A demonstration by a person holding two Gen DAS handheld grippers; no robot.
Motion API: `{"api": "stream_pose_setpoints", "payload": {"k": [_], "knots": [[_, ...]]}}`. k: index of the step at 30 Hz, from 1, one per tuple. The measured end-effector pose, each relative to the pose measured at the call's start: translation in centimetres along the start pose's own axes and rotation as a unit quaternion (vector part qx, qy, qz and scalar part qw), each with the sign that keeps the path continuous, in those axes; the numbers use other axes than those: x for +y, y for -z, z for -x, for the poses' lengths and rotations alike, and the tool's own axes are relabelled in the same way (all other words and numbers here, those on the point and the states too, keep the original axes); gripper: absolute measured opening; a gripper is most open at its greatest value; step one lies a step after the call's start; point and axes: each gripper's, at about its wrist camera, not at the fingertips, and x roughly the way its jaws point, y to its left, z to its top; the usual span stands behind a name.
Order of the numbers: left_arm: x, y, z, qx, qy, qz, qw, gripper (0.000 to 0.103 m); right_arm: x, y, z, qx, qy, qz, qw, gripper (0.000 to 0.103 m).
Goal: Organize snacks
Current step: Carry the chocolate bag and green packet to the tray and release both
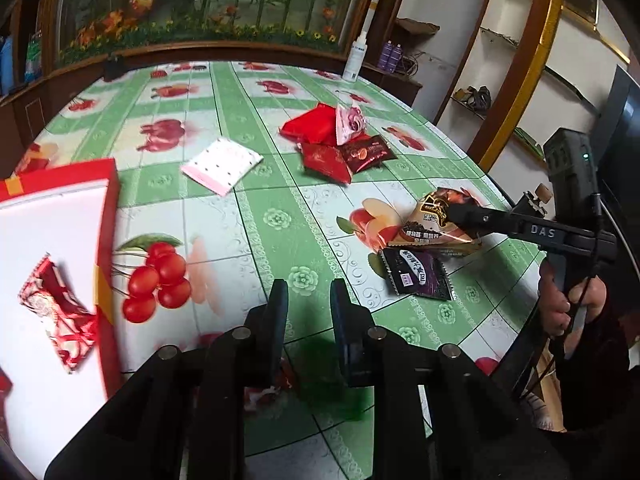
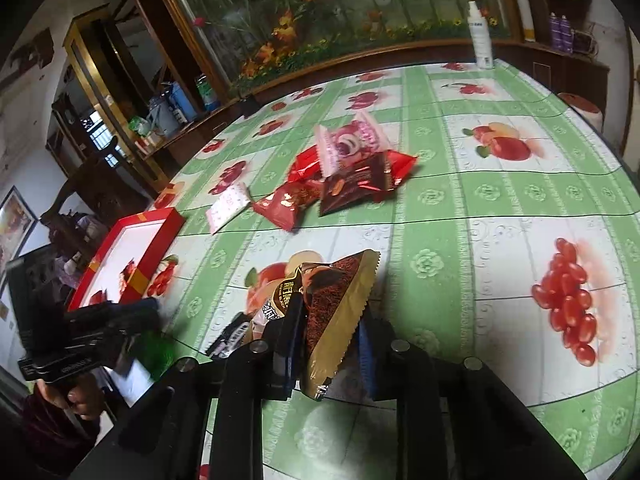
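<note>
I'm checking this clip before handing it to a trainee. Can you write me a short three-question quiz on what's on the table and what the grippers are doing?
1. True or false: the right gripper is shut on the gold-and-brown snack packet.
2. What lies inside the red box?
A. a red-and-white wrapped snack
B. a spray bottle
C. nothing
3. Fill in: just below the held packet, flat on the tablecloth, lies a ____ packet with white lettering.

Key:
1. True; its pads pinch the packet's crimped end.
2. A, the red-and-white wrapped snack.
3. Black: the black packet. The left gripper holds nothing.
</note>
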Motion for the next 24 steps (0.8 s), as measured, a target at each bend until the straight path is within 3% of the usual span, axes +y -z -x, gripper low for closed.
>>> {"api": "stream_pose_setpoints", "payload": {"k": [1, 3, 4, 6, 8, 9, 10, 11, 14, 17, 20, 24], "knots": [[0.0, 0.0, 0.2, -0.002, 0.002, -0.003, 1.0, 0.021, -0.2, 0.1, 0.0, 0.002, -0.001, -0.003, 1.0, 0.024], [-0.2, 0.3, 0.4, 0.005, -0.018, -0.008, 0.9998, 0.041, -0.6, 0.3, -0.3, 0.007, -0.003, -0.011, 1.0, 0.024], [-0.2, 0.5, 0.6, 0.005, -0.032, -0.009, 0.9994, 0.056, -0.8, 0.4, -0.3, 0.008, -0.006, -0.016, 1.0, 0.024], [-0.1, 0.8, 1.2, 0.001, -0.046, -0.008, 0.9989, 0.059, -1.0, 0.5, -0.2, 0.009, -0.01, -0.018, 1.0, 0.024], [-0.3, 1.0, 2.0, 0.001, -0.03, -0.005, 0.9995, 0.061, -1.1, 0.5, -0.2, 0.011, -0.014, -0.019, 1.0, 0.025], [-0.5, 1.1, 2.3, -0.001, -0.022, -0.008, 0.9997, 0.065, -1.3, 0.4, -0.2, 0.011, -0.016, -0.021, 1.0, 0.025], [-1.0, 1.3, 2.5, -0.001, -0.018, -0.016, 0.9997, 0.08, -1.4, 0.5, -0.3, 0.011, -0.018, -0.023, 1.0, 0.025], [-1.6, 1.4, 2.5, -0.002, -0.018, -0.027, 0.9995, 0.083, -1.5, 0.5, -0.3, 0.011, -0.02, -0.024, 0.999, 0.025], [-3.0, 1.9, 1.8, 0.011, -0.024, -0.067, 0.9974, 0.083, -1.9, 0.5, -0.5, 0.011, -0.03, -0.032, 0.999, 0.026], [-3.1, 2.1, 1.1, 0.023, -0.036, -0.062, 0.9971, 0.083, -2.3, 0.5, -0.6, 0.016, -0.038, -0.041, 0.998, 0.028], [-3.0, 2.2, 2.2, 0.011, -0.011, -0.043, 0.999, 0.083, -2.4, 0.6, -0.7, 0.021, -0.039, -0.043, 0.998, 0.028], [-4.9, 3.2, 2.9, 0.017, 0.024, -0.082, 0.9962, 0.083, -2.5, 0.4, -1.0, 0.026, -0.045, -0.046, 0.998, 0.029]]}}
